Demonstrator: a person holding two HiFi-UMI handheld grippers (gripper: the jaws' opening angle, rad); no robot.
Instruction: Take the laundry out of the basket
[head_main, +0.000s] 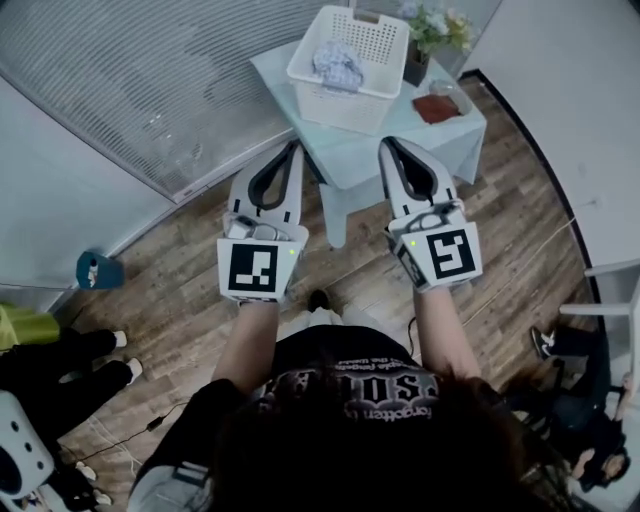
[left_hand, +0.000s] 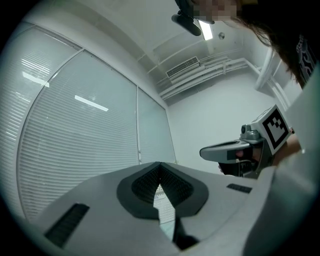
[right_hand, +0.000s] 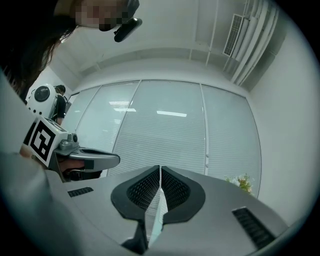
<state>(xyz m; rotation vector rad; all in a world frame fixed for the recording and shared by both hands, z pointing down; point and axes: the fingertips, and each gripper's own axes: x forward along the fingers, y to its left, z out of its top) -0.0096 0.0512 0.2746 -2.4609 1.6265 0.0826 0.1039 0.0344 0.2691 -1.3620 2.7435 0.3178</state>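
Note:
A white slotted laundry basket (head_main: 372, 45) stands on a small pale table (head_main: 365, 155) ahead of me. A crumpled blue-and-white cloth (head_main: 338, 63) lies inside it. My left gripper (head_main: 294, 148) and right gripper (head_main: 387, 146) are held side by side in front of the table's near edge, short of the basket and pointing toward it. Both have their jaws together with nothing between them. In the left gripper view the gripper (left_hand: 160, 166) shows shut pads against a blind-covered wall. The right gripper view shows the same for the right gripper (right_hand: 160, 170).
A pot of flowers (head_main: 432, 30) and a clear dish with a red-brown thing (head_main: 437, 106) sit on the table beside the basket. A blue object (head_main: 98, 270) lies on the wooden floor at left. A person's legs (head_main: 70, 360) are at left, a white chair (head_main: 610, 300) at right.

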